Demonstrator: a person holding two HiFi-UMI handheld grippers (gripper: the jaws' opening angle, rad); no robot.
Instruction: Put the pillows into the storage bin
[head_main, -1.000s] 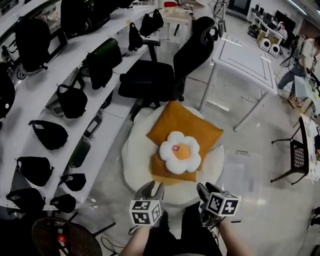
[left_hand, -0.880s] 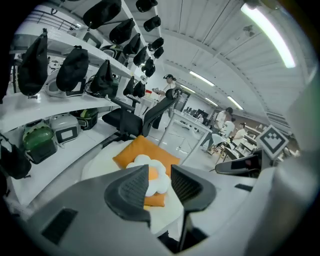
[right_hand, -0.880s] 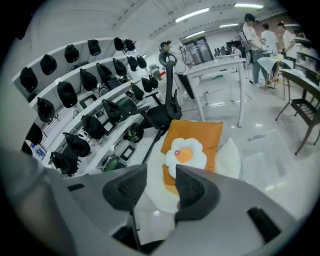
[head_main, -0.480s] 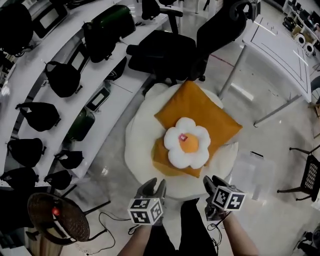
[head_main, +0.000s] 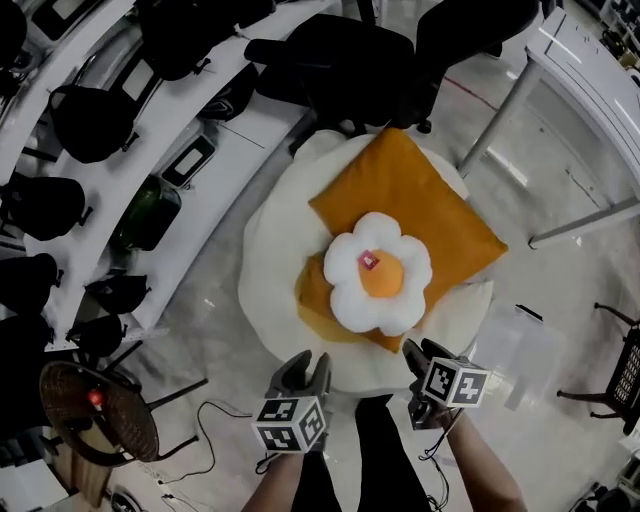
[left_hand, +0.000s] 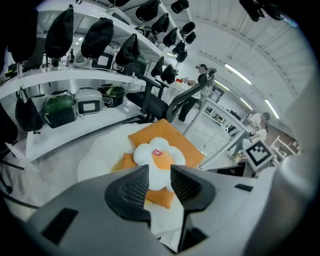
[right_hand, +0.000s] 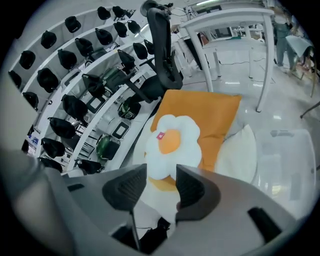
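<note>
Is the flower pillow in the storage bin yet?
Out: the white flower-shaped pillow lies atop the orange square pillow, beside the clear plastic bin.

legible text: none | flower pillow (head_main: 380, 290) red tag (head_main: 367, 261): print too small | marker cubes (head_main: 290, 424): square patterns only

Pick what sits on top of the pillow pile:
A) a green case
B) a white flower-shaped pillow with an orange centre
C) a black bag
B: the flower pillow lies on the orange pillow, which lies on the large white cushion.
</note>
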